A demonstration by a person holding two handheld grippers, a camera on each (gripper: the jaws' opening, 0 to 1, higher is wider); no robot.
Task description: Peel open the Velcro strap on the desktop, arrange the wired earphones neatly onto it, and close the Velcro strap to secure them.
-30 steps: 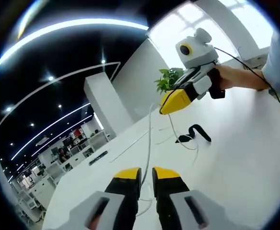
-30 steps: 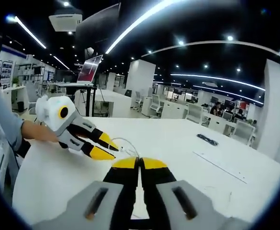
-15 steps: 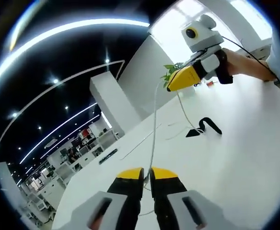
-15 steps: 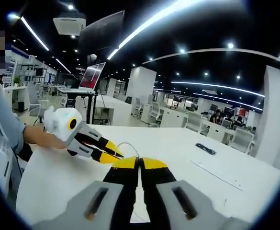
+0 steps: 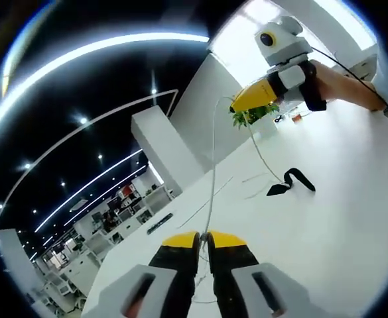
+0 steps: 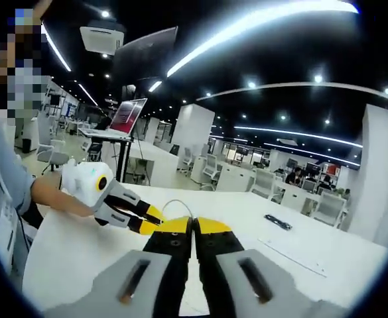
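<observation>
White earphone cable [image 5: 213,159] hangs taut between our two grippers. Left gripper [image 5: 203,236] and right gripper [image 6: 192,224] both pinch it; black Velcro strap [image 5: 292,181] lies on the desk [image 5: 326,225].

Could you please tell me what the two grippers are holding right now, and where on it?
Both hold the white earphone cable: left gripper and right gripper each pinch it along its length, stretched between them.

In the left gripper view, the left gripper [image 5: 203,237] reaches forward from the bottom edge with its yellow-tipped fingers [image 5: 180,241] pressed together, only a thin slit between them. The right gripper [image 5: 255,98] is raised at upper right, tips closed and pointing left, held in the person's hand [image 5: 336,78]. In the right gripper view, the right gripper's own tips meet, and the left gripper sits just left of them, tips closed, a sleeved forearm [image 6: 11,192] behind it.
</observation>
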